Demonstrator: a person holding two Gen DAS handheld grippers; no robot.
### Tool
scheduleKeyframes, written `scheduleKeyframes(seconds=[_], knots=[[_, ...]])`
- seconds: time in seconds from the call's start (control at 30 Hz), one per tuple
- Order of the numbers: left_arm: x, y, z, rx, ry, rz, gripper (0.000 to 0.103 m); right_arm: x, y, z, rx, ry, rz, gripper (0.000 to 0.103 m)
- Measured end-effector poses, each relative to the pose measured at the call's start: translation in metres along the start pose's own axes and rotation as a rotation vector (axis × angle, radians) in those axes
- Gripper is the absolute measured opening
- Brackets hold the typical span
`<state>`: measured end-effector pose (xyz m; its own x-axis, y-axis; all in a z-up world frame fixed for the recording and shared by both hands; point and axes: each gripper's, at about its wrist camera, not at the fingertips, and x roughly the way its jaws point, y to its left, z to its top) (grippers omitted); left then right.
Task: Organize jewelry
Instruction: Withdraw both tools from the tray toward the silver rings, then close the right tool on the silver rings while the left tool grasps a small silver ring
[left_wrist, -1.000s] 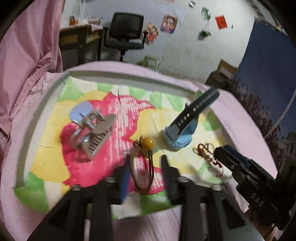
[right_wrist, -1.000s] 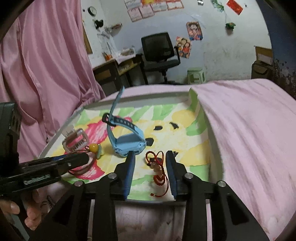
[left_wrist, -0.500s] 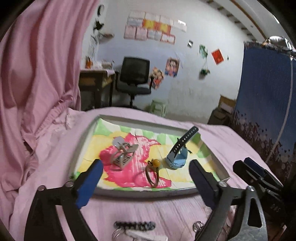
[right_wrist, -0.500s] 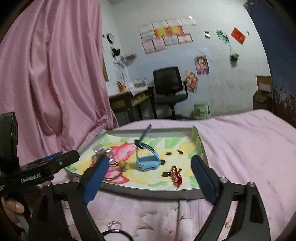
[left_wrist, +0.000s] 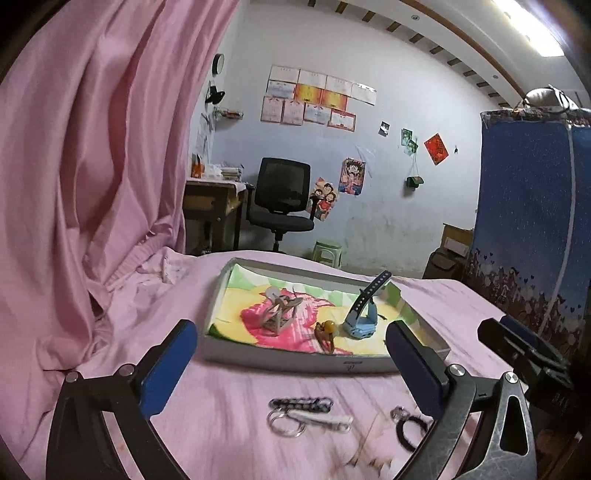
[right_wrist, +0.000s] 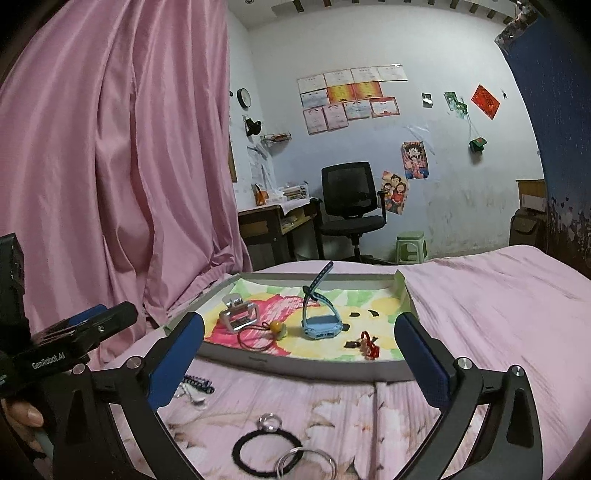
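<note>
**Both tongs released, held back from the tray's near edge**

My left tongs (left_wrist: 288, 354) are spread wide and grip nothing; so are my right tongs (right_wrist: 299, 354). Both hang over the pink bedsheet (right_wrist: 498, 306), short of the shallow white tray with the painted flower lining (left_wrist: 295, 360).

Inside the tray, left to right: a silver metal hair clip (right_wrist: 238, 317), a thin brown elastic loop with a yellow bead (right_wrist: 275, 330), a light-blue watch with its dark strap standing up (right_wrist: 319, 325), and a small red knotted bracelet (right_wrist: 369, 343) close to the near right rim. Bare lining lies open at the far left and behind the watch. The hanging pink curtain (left_wrist: 92, 184) crowds the tray's left side; the sheet to the right is open.

On the sheet before the tray, my left camera shows a black beaded keychain with a white tag and metal ring (left_wrist: 306, 413). My right camera alone shows clearly a black hair tie with a clear bead (right_wrist: 266, 446) and a clear bangle (right_wrist: 306, 465) just beside it, and my hand (right_wrist: 22, 417) on the left tongs' handle.
</note>
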<state>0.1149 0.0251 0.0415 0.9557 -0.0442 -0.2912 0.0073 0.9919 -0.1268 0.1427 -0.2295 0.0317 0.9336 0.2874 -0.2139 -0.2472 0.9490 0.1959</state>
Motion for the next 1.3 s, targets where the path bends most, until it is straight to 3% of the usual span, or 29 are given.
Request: scheduleKeyframes(seconds=[0.23,0.47,0.97,1.0,1.13,1.3], knots=[[-0.029,0.009,-0.021,0.017,0.006,0.012,0.103,-0.017,0.004,-0.010,-0.032,0.033,0.000,0.102],[-0.029,0.011,-0.037,0.035,0.081,0.010,0.103,-0.033,0.000,-0.020,-0.038,0.089,-0.013,0.102],[-0.005,0.012,-0.056,0.063,0.255,-0.001,0.103,-0.007,-0.014,-0.052,-0.042,0.385,-0.065,0.101],[-0.002,0.012,-0.057,0.063,0.271,-0.001,0.103,-0.005,-0.013,-0.053,-0.044,0.396,-0.062,0.099],[0.012,0.011,-0.061,0.073,0.343,-0.009,0.103,0.005,-0.013,-0.062,-0.042,0.455,-0.047,0.069],[0.023,0.007,-0.062,0.100,0.384,-0.020,0.103,0.019,-0.017,-0.071,-0.010,0.528,-0.028,0.063]])
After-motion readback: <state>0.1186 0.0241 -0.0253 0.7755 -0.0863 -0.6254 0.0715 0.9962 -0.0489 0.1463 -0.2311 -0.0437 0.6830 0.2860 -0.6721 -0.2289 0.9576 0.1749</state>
